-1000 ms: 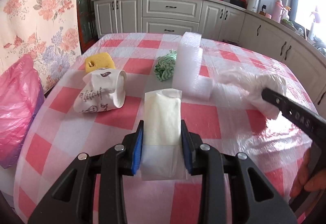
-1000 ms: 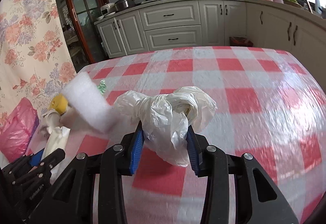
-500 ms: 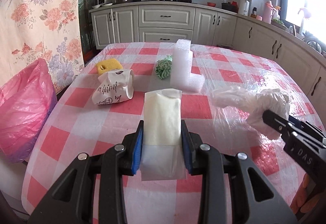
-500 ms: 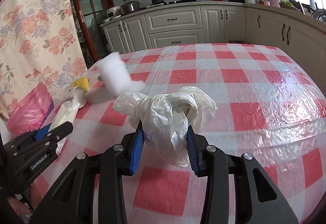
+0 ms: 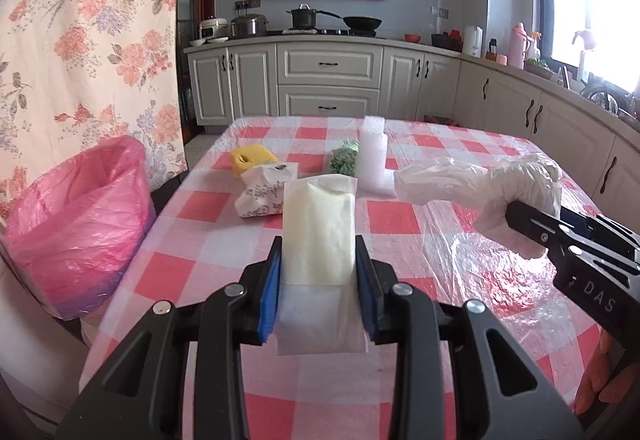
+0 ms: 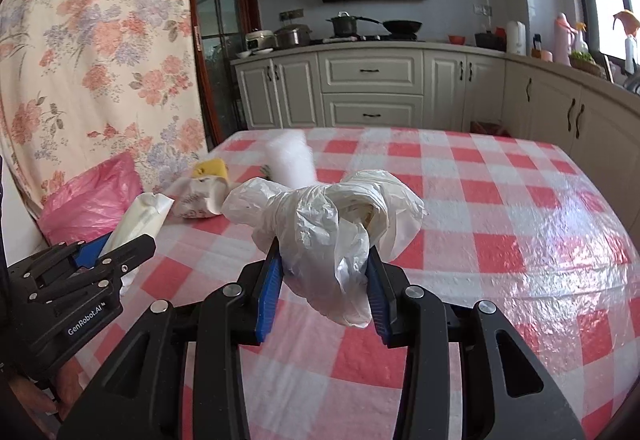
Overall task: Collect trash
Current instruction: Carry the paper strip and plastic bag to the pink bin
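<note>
My left gripper [image 5: 319, 280] is shut on a flat white paper packet [image 5: 318, 236] and holds it above the near part of the checked table [image 5: 200, 236]. To its right, my right gripper [image 6: 325, 290] is shut on a crumpled white plastic bag [image 6: 332, 216], also lifted off the table. Each gripper shows in the other's view: the right one [image 5: 528, 228] with its bag [image 5: 480, 188], the left one [image 6: 120, 244] with its packet [image 6: 140, 218]. A pink-lined trash bin [image 5: 76, 216] stands left of the table.
On the table's far left part lie a crumpled printed paper bag [image 5: 264, 192], a yellow sponge [image 5: 252, 158], a green crumpled scrap [image 5: 344, 160] and a white foam block [image 5: 372, 156]. A floral curtain [image 5: 80, 40] hangs behind the bin. Kitchen cabinets line the back and right.
Both grippers have pulled back and risen from the table, each still holding its trash. The table looks farther off and the pink bin has come more into view at the left.
</note>
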### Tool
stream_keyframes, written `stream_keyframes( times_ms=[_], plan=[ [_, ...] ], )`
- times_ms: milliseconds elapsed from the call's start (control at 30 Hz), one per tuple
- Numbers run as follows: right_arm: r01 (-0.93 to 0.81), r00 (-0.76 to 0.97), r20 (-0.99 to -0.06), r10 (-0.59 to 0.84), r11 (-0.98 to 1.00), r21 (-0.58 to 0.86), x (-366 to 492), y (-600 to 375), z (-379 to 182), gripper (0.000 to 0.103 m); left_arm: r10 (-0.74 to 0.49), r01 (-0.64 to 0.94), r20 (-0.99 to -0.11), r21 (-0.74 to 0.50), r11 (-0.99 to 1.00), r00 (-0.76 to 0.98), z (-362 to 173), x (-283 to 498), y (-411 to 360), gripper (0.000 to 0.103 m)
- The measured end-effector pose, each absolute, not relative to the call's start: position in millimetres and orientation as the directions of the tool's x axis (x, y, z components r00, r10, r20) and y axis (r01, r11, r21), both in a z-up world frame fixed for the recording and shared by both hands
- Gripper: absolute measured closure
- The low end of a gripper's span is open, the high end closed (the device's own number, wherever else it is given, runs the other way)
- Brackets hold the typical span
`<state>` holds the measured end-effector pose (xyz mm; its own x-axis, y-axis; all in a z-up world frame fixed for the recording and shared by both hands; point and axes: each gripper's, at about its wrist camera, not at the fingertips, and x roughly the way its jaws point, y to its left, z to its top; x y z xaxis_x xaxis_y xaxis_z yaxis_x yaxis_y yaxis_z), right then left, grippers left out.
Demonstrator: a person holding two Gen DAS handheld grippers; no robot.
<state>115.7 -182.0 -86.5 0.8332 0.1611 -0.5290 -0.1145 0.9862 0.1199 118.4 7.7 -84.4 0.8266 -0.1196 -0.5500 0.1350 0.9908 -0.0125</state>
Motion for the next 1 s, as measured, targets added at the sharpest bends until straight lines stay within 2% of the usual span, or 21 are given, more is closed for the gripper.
stream_keyframes(
  times_ms=[400, 1000],
  plan=[
    [-0.268, 0.848, -0.458, 0.266, 0.961, 0.064, 115, -111, -45, 0.065, 0.007, 0.003, -0.432, 0.021, 1.000, 0.902, -47, 83, 79, 0.070],
    [-0.529, 0.762, -0.407, 0.505, 0.847, 0.061, 173, 28, -15, 0.065, 0.216, -0.210, -0.369, 0.057, 0.976, 0.904, -19, 99, 212, 0.070]
  ],
)
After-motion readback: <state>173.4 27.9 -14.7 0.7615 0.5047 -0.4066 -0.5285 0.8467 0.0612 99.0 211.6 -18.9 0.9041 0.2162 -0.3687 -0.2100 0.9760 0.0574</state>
